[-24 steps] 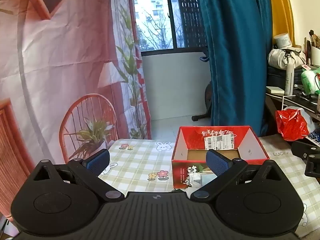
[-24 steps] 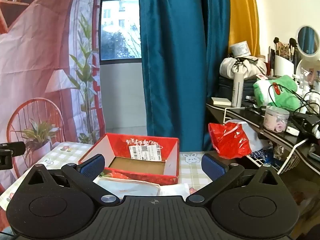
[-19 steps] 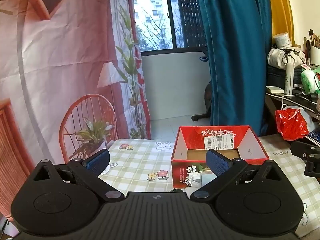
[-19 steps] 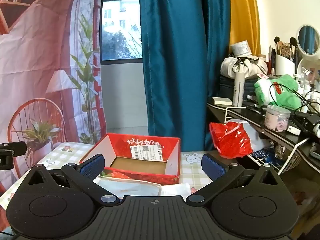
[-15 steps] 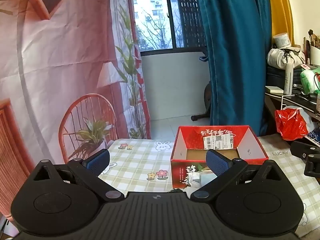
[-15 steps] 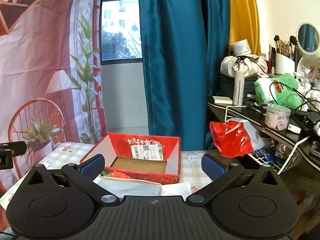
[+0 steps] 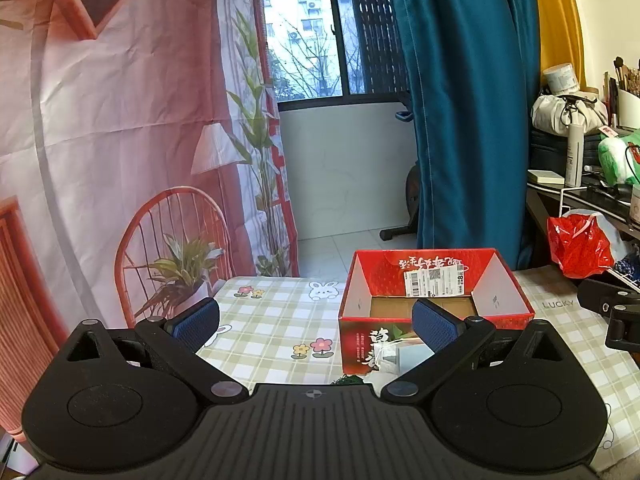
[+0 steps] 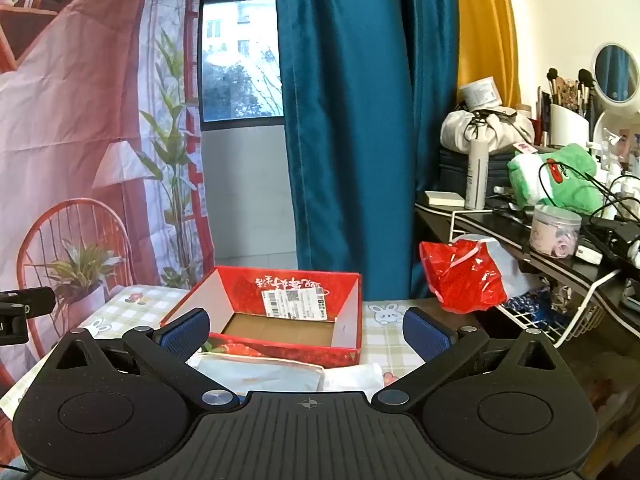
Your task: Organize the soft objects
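Tilting slightly down, both claws point(image 7: 316, 326) point(image 8: 306, 330) agape

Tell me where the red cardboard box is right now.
The red cardboard box stands open on the checked tablecloth, centre in the right wrist view, just beyond the flat pouch, left of the red plastic bag.

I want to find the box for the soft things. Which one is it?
Look at the checked tablecloth with bunnies and flowers. The red cardboard box sits open on it, in front of the blue curtain. Unlike the crinkly red bag nearby, it has straight walls and a white barcode label inside.
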### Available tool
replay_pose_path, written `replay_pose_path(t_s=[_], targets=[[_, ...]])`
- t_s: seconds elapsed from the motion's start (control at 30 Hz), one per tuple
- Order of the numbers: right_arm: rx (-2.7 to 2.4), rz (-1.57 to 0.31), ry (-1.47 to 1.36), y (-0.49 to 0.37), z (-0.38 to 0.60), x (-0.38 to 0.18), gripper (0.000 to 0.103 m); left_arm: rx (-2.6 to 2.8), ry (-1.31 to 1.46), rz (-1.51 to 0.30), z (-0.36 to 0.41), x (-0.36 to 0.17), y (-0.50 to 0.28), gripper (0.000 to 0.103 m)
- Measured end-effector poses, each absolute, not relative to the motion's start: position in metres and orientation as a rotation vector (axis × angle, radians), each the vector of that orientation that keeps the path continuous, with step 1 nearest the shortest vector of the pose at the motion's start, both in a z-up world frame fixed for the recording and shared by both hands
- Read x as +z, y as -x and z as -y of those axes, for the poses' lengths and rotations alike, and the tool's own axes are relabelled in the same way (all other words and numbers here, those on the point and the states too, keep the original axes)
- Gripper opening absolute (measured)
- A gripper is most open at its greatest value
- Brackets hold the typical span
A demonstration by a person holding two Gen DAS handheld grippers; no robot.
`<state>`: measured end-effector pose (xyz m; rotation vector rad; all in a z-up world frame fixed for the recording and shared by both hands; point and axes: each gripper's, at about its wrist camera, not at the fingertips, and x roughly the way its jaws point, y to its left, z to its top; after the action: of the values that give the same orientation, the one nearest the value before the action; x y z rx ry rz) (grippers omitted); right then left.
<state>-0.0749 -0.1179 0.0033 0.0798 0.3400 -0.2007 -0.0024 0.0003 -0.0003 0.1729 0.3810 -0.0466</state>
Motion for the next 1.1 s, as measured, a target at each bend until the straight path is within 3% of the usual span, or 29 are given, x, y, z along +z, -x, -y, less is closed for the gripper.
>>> replay_pose_path(t_s=[1.1], targets=[[-0.204,-0.346,-0.091,0.0754,0.1207,-0.0009,0.103,-0.065,-0.179,-0.387,-0.0021,-0.0017,0.001,0.103]])
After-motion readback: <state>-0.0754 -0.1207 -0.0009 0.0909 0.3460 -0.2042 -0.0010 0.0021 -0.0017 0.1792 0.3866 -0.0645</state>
